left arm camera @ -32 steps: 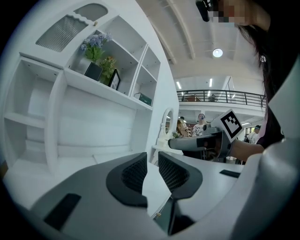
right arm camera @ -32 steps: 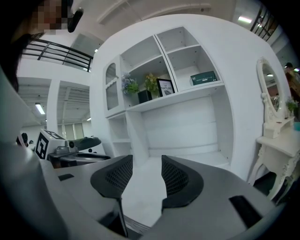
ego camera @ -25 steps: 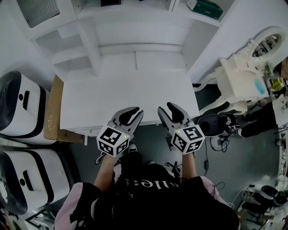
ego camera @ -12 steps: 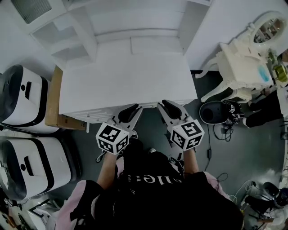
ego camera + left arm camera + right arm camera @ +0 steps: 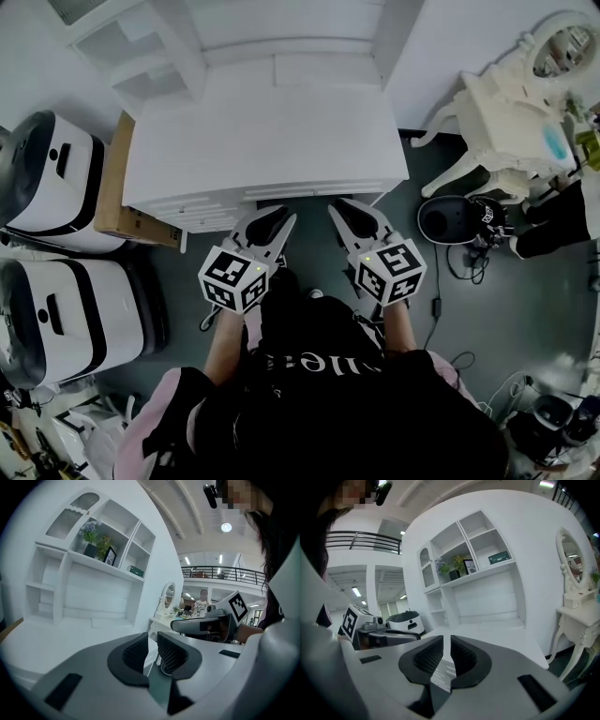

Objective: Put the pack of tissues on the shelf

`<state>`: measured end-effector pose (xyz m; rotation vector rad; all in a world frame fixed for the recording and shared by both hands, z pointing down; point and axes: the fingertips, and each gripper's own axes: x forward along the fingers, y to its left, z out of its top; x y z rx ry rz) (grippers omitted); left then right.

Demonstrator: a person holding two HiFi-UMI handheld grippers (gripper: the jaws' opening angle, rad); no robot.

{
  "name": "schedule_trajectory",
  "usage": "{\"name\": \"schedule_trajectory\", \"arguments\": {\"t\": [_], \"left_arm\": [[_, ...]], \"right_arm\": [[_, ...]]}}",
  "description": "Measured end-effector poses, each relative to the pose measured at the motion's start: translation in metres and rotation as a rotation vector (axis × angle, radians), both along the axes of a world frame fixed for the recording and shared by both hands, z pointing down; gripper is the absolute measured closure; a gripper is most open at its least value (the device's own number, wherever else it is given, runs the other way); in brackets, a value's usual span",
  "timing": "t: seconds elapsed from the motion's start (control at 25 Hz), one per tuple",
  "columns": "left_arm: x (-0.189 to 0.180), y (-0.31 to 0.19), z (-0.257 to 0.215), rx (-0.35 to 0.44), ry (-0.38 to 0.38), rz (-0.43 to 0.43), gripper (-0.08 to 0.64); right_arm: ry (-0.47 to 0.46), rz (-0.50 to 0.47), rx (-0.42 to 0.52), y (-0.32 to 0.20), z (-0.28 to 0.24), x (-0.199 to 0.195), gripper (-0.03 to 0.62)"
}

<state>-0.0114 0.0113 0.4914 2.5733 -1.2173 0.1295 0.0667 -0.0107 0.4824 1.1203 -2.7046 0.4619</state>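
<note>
A dark green tissue pack [image 5: 136,571] lies in an upper right compartment of the white shelf unit [image 5: 93,573]; the right gripper view shows the pack [image 5: 498,557] there too, but the head view does not. Both grippers hover over the floor just in front of the white desk [image 5: 272,141]. My left gripper [image 5: 278,217] is shut and empty, its pads [image 5: 136,653] nearly touching. My right gripper [image 5: 349,208] is closing, down to a thin gap, with nothing between its pads [image 5: 461,656].
Two white machines [image 5: 47,187] and a cardboard sheet [image 5: 117,202] stand left of the desk. At the right are a white vanity table [image 5: 506,112] and a black bin [image 5: 448,220]. A plant and a picture frame [image 5: 461,569] sit on the shelf. A person [image 5: 203,604] stands far off.
Both grippers have drawn back from over the desk top to just off its front edge. The right gripper's jaws have gone from wide open to almost together.
</note>
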Motion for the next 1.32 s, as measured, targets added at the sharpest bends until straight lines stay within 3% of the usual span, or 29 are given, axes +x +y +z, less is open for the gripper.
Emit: {"name": "schedule_trajectory", "arguments": {"t": [0.52, 1.32], "left_arm": [[0.003, 0.035, -0.002, 0.032, -0.013, -0.03, 0.489], [0.015, 0.051, -0.004, 0.037, -0.009, -0.021, 0.489]], "right_arm": [[0.018, -0.046, 0.043, 0.036, 0.0, 0.001, 0.525], [0.023, -0.037, 0.067, 0.05, -0.002, 0.014, 0.525]]}}
